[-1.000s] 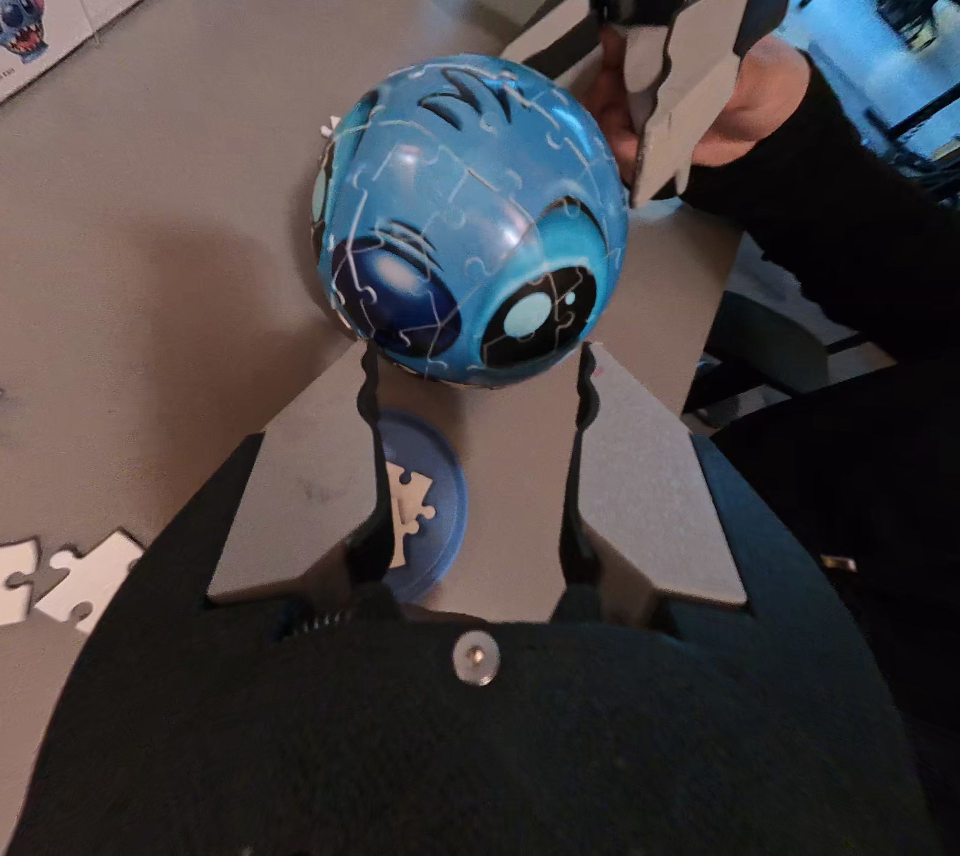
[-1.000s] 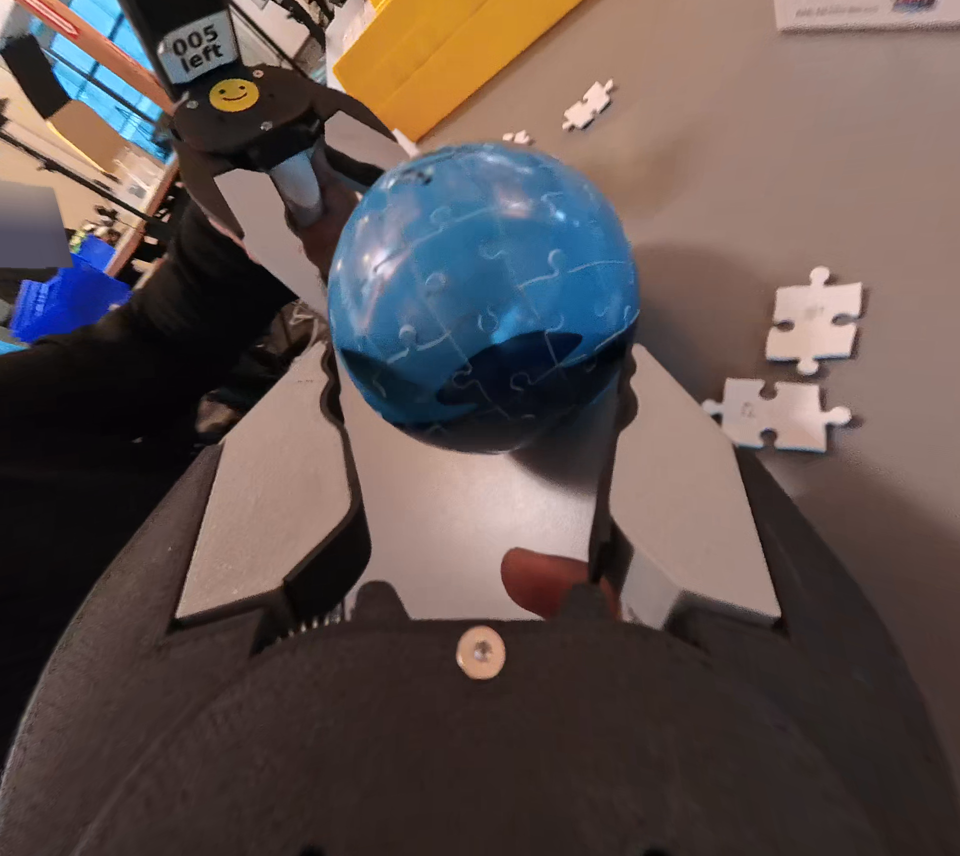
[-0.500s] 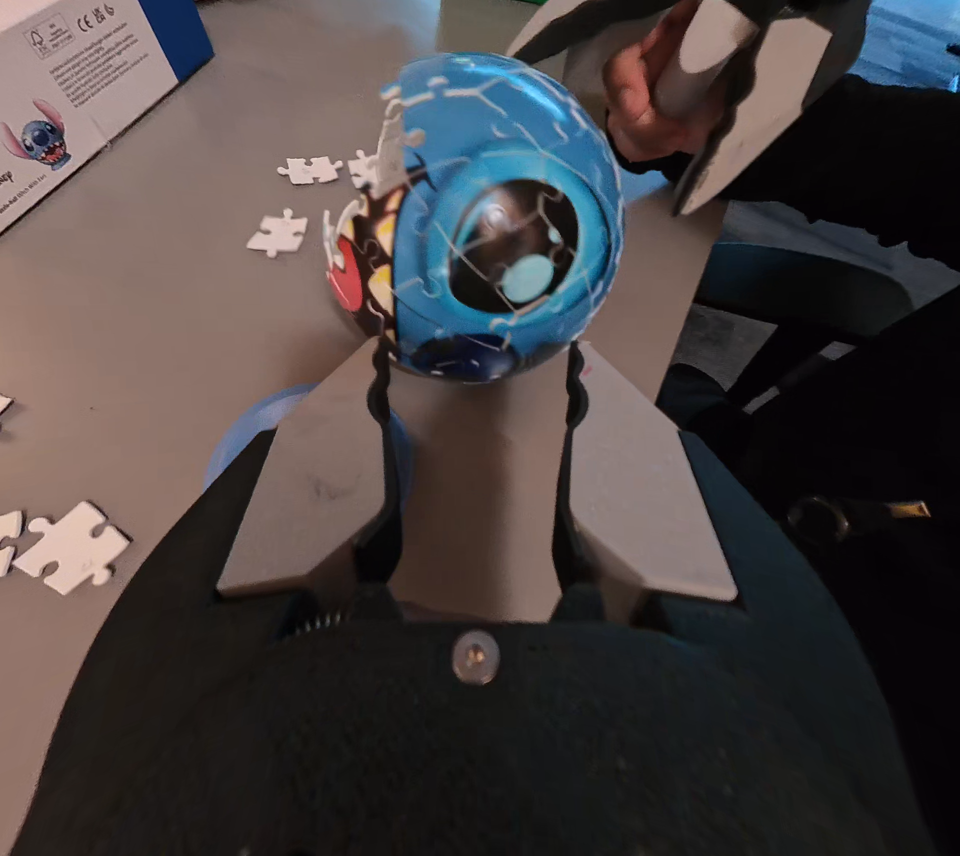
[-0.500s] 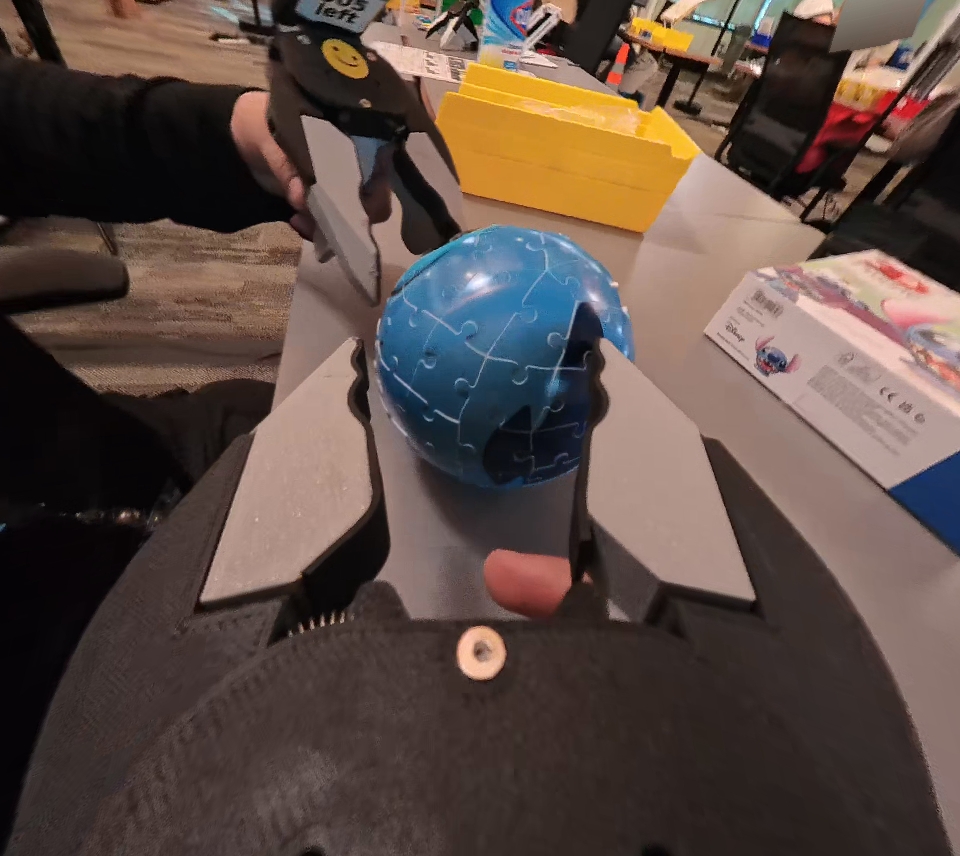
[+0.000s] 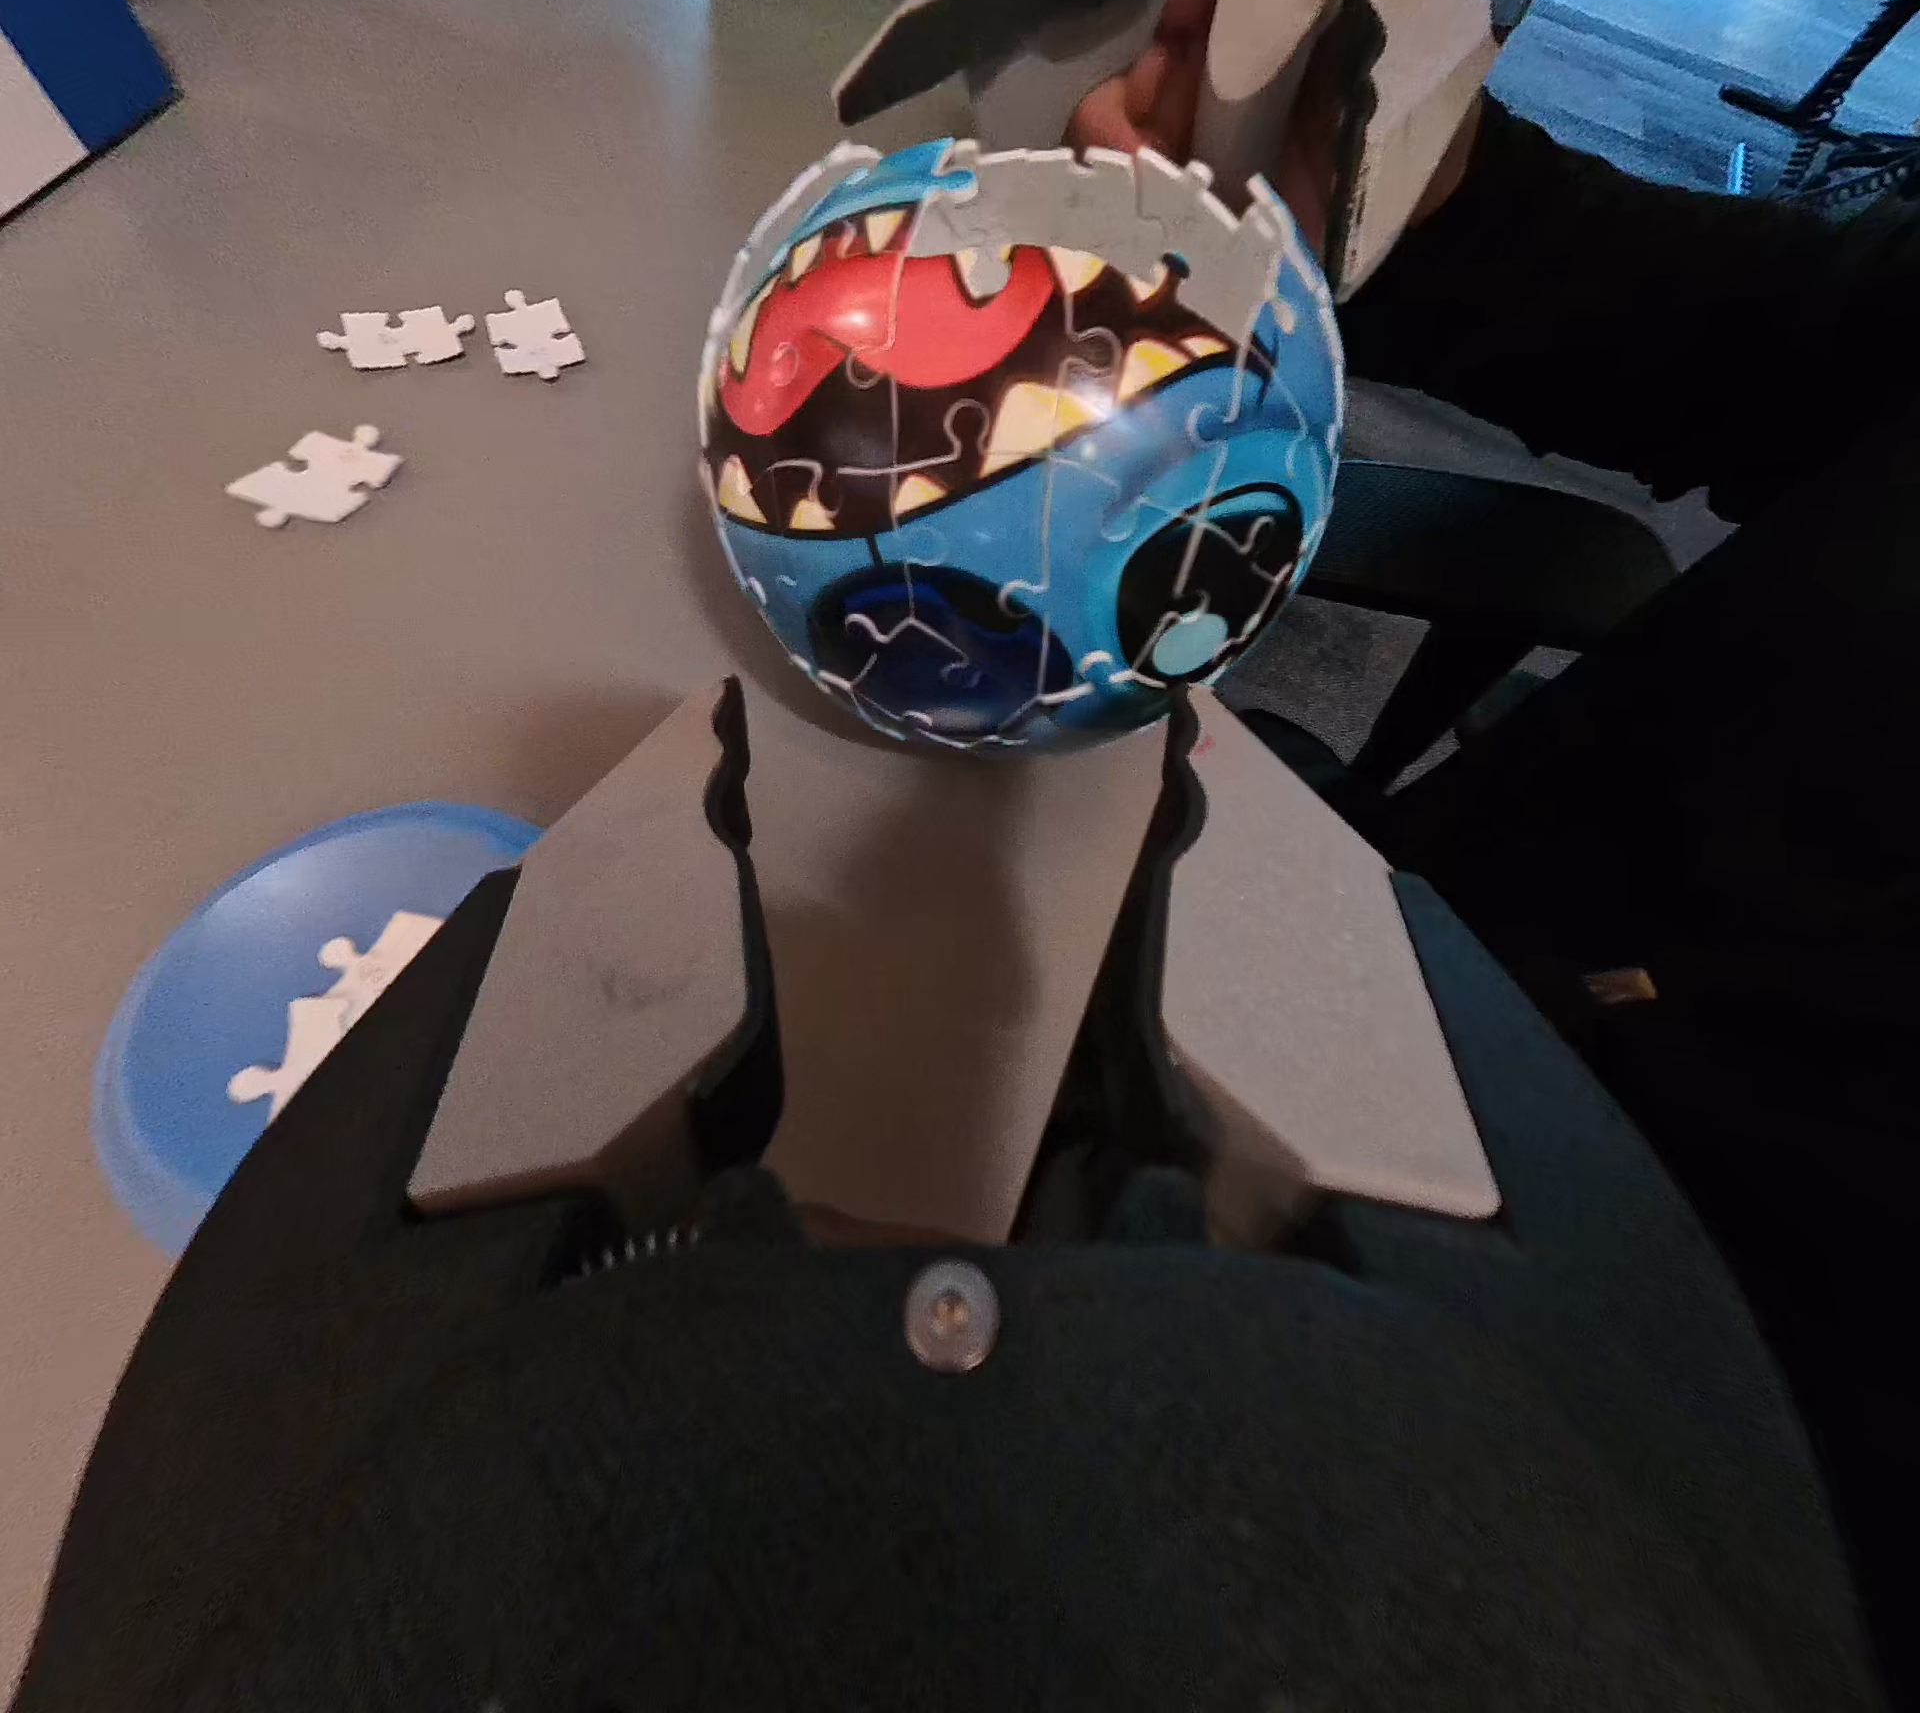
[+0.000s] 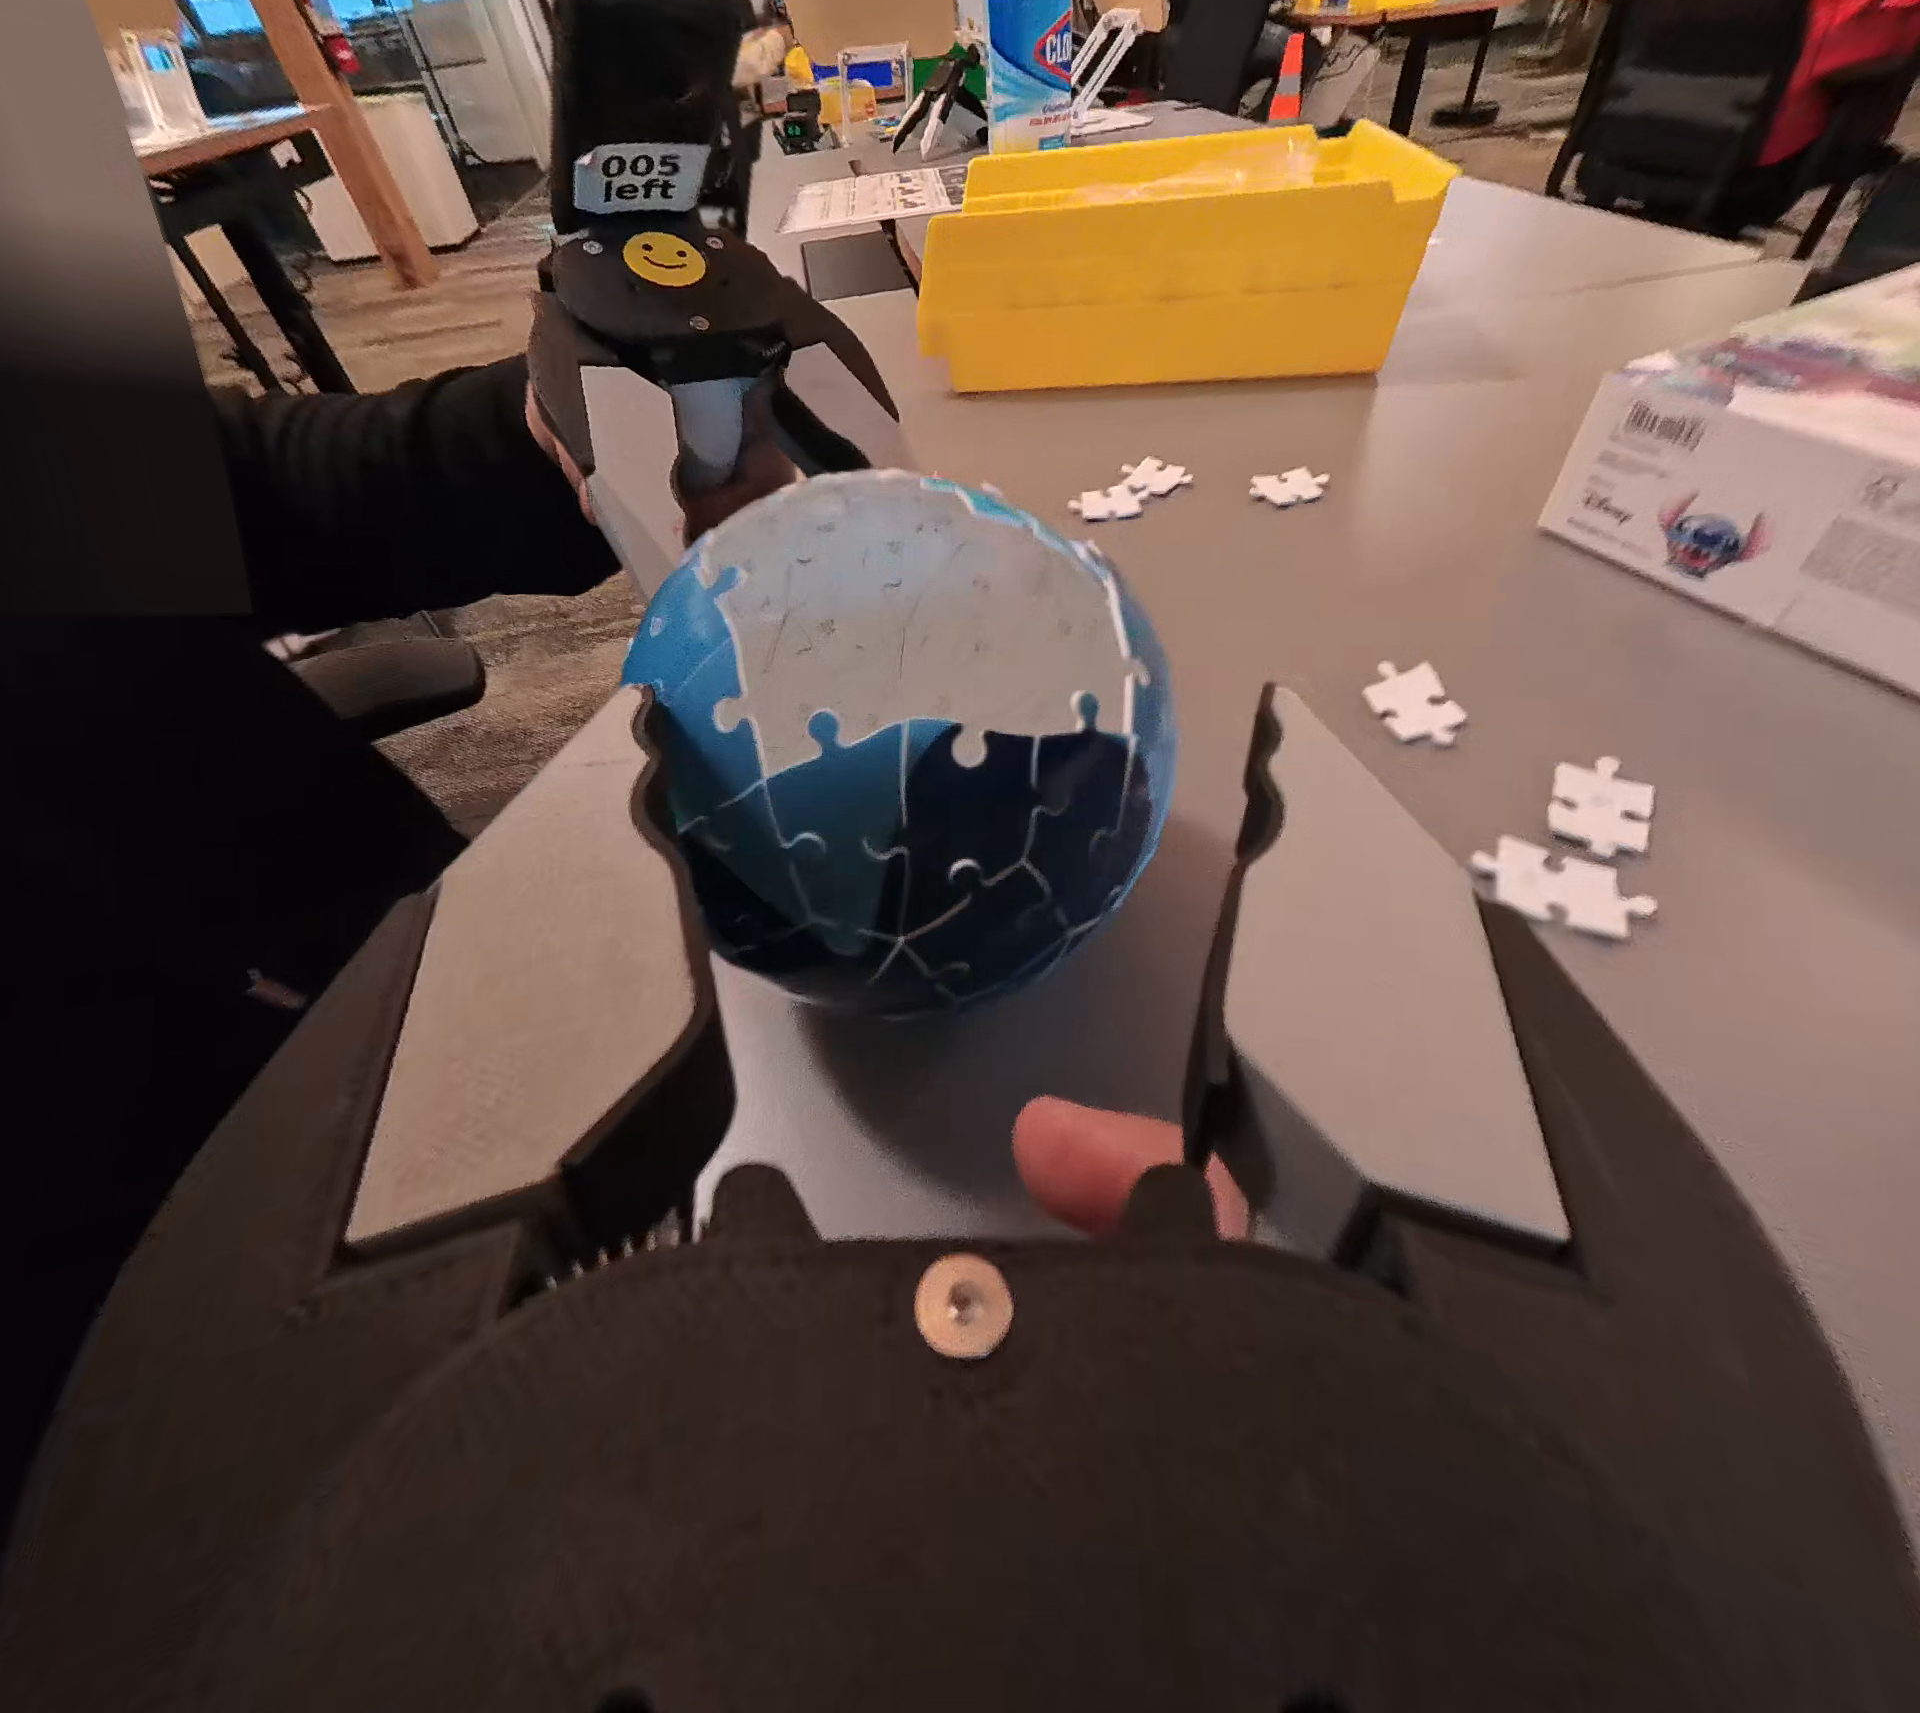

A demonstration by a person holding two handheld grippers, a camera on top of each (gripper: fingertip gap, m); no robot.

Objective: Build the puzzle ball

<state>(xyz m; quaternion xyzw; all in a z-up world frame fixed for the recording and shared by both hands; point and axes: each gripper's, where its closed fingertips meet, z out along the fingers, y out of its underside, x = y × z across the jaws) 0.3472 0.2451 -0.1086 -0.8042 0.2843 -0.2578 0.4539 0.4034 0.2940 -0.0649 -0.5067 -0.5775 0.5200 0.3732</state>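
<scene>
Now the puzzle ball [image 5: 1023, 458] sits on the grey table [image 5: 312, 624], at the centre of both wrist views, with its unfinished opening turned upward. From the left wrist view its printed side shows a red tongue, yellow teeth and dark eyes on blue; from the right wrist view [image 6: 899, 759] the pale inner side of the shell shows through the gap, above dark blue pieces.

The left claw [image 5: 956, 707] has its jaws apart, and the ball lies just beyond its tips, not clamped. The right claw [image 6: 956, 718] is also spread; its left finger [image 6: 655, 759] lies right against the ball's side, while the right finger [image 6: 1262, 759] stands clear of it. A fingertip [image 6: 1091, 1159] of the person shows low between the right claw's fingers.

Each claw shows in the other's view, in the upper part of the frame beyond the ball, held by a hand in a dark sleeve.

Loose white puzzle pieces [image 5: 447, 338] lie in the left wrist view's left half. A blue dish [image 5: 208, 988] at its lower left holds another piece. A yellow bin [image 6: 1174, 271] stands upper right in the right wrist view, and a printed box [image 6: 1745, 510] at its right edge.
</scene>
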